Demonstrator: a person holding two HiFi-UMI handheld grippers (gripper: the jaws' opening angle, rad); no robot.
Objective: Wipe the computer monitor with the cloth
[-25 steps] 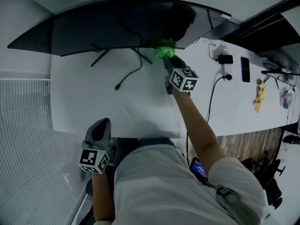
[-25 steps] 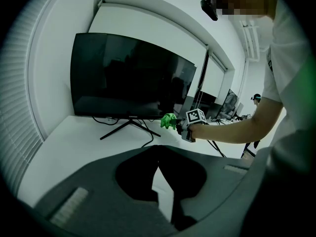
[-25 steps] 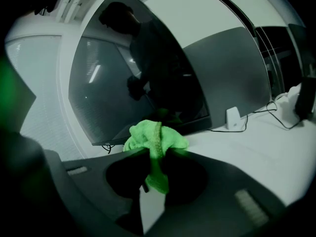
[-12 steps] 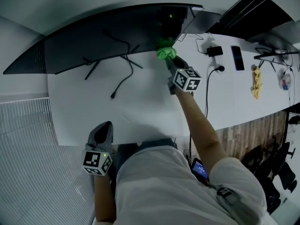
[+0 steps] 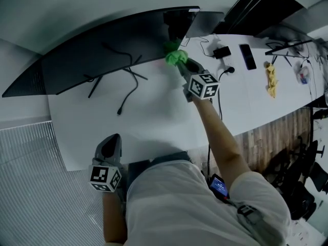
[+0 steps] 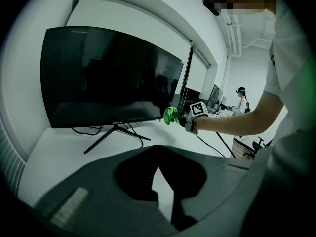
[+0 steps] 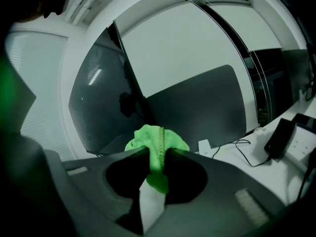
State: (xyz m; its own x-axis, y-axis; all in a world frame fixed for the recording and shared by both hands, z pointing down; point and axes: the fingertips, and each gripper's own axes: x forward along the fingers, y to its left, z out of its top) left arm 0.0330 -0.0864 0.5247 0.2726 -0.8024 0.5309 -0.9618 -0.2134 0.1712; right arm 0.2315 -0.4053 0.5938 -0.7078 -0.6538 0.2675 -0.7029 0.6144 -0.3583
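Observation:
A wide dark monitor [image 5: 102, 50] stands on the white desk [image 5: 154, 122]; in the left gripper view the monitor [image 6: 108, 78] shows its black screen. My right gripper [image 5: 180, 63] is shut on a bright green cloth [image 5: 176, 57] and holds it at the screen's lower right corner. The cloth [image 7: 157, 143] bunches out past the jaws of the right gripper [image 7: 157, 157], close to the monitor's edge [image 7: 126, 78]. The left gripper view shows the cloth [image 6: 171, 115] at that same corner. My left gripper [image 5: 112, 138] hangs low by the desk's near edge, away from the monitor, jaws together on nothing [image 6: 158, 149].
Under the monitor are thin stand legs [image 5: 95, 83] and a loose black cable [image 5: 128, 94]. A second grey screen [image 5: 205, 22] stands right of it. Further right lie a power adapter [image 5: 223, 51], a dark phone [image 5: 247, 56] and a yellow object [image 5: 270, 80]. A person [image 6: 241, 100] is far behind.
The head view has swung, so the monitor now slants more. The right gripper and cloth stay at the monitor's lower right edge with little shift. The left gripper has barely moved.

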